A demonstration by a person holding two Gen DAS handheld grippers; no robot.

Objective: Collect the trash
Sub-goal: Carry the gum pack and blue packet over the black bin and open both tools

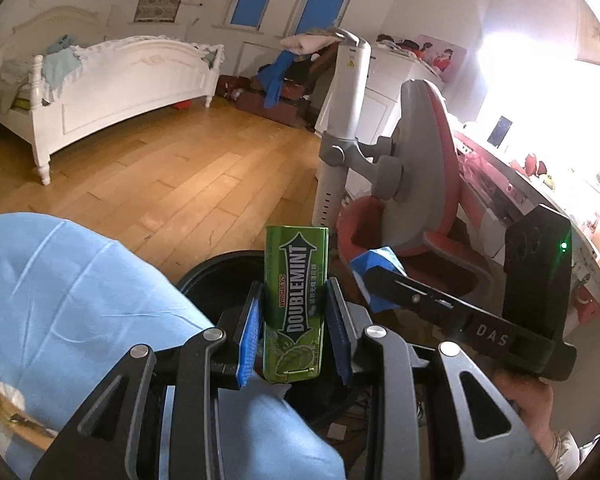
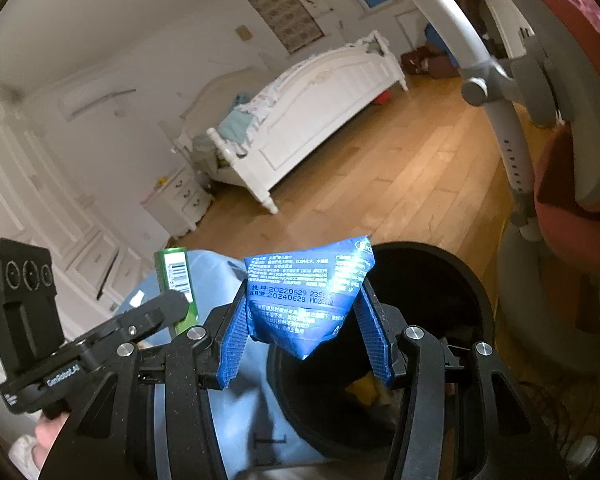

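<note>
Bin: round black plastic trash bin (image 2: 432, 280), mouth open, directly below and just beyond the right jaws; behind and beneath the left jaws.
Right gripper (image 2: 304, 320): jaws clamped on a crumpled blue foil packet (image 2: 308, 296), nearer the bin.
Left gripper (image 1: 294, 316): jaws clamped on a tall green Doublemint gum box (image 1: 296, 300), long axis upright.

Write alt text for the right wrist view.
The right gripper holds a crumpled blue wrapper over an open black bin on a wooden floor. To its left, the left gripper carries a green gum box; a white bed stands behind.
</note>
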